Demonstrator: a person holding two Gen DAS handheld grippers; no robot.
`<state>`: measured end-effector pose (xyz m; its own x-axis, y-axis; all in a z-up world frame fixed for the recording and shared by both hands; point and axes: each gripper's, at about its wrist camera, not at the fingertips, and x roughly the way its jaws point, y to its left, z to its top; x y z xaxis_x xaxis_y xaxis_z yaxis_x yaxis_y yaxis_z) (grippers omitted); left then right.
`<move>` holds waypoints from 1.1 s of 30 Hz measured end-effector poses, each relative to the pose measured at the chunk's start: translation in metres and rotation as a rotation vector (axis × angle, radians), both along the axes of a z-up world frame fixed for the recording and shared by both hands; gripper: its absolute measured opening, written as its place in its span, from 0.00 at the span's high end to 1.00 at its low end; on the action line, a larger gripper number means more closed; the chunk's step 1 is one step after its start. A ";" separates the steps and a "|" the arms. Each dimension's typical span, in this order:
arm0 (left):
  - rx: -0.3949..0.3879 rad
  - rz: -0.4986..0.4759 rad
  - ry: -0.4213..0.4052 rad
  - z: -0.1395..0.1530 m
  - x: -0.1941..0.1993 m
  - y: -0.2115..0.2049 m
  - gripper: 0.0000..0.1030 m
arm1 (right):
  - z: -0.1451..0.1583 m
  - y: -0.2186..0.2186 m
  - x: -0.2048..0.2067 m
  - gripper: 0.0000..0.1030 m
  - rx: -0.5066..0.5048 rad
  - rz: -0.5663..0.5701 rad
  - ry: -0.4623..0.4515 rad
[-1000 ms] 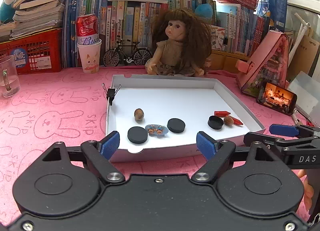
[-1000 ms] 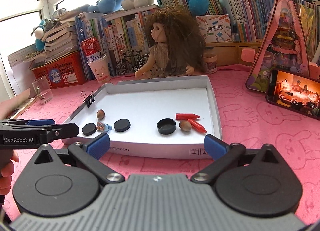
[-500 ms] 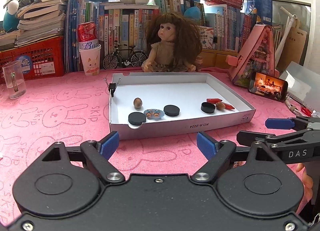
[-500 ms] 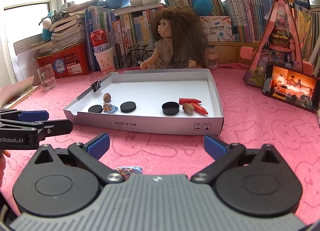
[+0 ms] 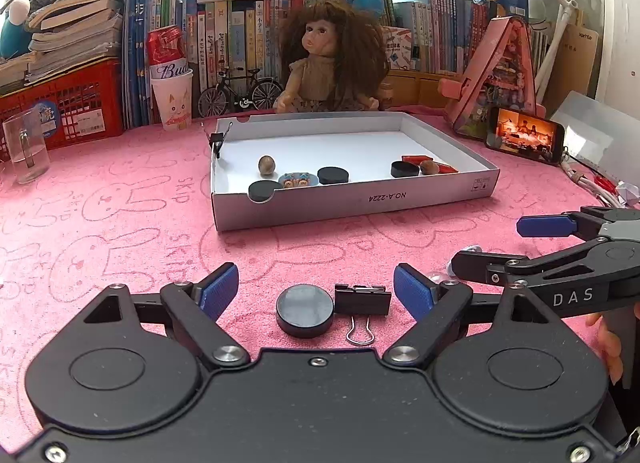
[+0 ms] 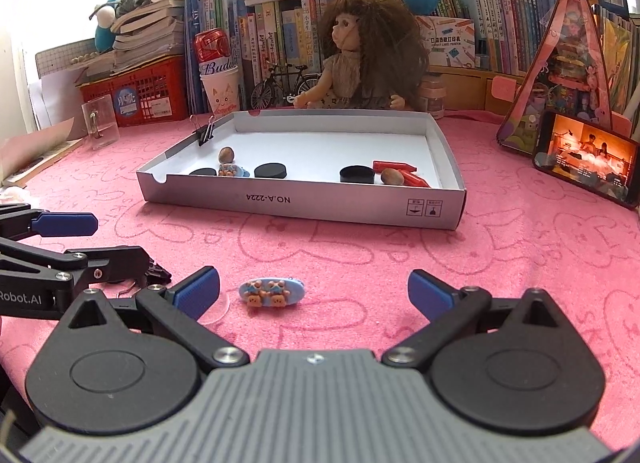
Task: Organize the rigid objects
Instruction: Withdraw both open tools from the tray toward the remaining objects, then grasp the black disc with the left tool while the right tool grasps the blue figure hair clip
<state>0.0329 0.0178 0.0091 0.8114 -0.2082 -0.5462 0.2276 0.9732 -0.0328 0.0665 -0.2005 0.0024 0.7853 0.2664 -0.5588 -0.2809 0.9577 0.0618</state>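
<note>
A shallow white box (image 5: 360, 199) (image 6: 304, 203) sits on the pink cloth and holds black discs, two nuts, a blue bear clip and red crayons. In the left wrist view my left gripper (image 5: 316, 293) stands open over the cloth. Between its fingers lie a black disc (image 5: 305, 310) and a black binder clip (image 5: 362, 301), untouched. My right gripper (image 6: 314, 291) is open too. A blue hair clip with two bears (image 6: 271, 292) lies on the cloth between its fingers. Each gripper shows from the side in the other's view.
A doll (image 5: 332, 63), a toy bicycle (image 5: 240, 91), a paper cup with a can (image 5: 172, 99) and rows of books stand behind the box. A glass (image 5: 26, 151) is at far left. A lit phone (image 5: 524, 135) and a pink toy house (image 5: 500, 75) stand at right.
Both grippers have drawn back from the box and sunk toward the cloth. The black disc, binder clip and bear hair clip near the front have come into view between the fingers.
</note>
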 end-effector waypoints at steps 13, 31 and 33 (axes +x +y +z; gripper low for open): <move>0.007 0.037 0.011 -0.017 -0.011 0.005 0.23 | -0.004 0.003 0.003 0.00 -0.028 -0.026 0.022; -0.010 0.052 -0.010 -0.014 -0.012 0.010 0.56 | -0.005 0.012 -0.002 0.07 -0.091 0.005 -0.009; -0.008 0.054 -0.011 -0.015 -0.013 0.010 0.56 | -0.005 0.013 -0.002 0.08 -0.096 0.009 -0.010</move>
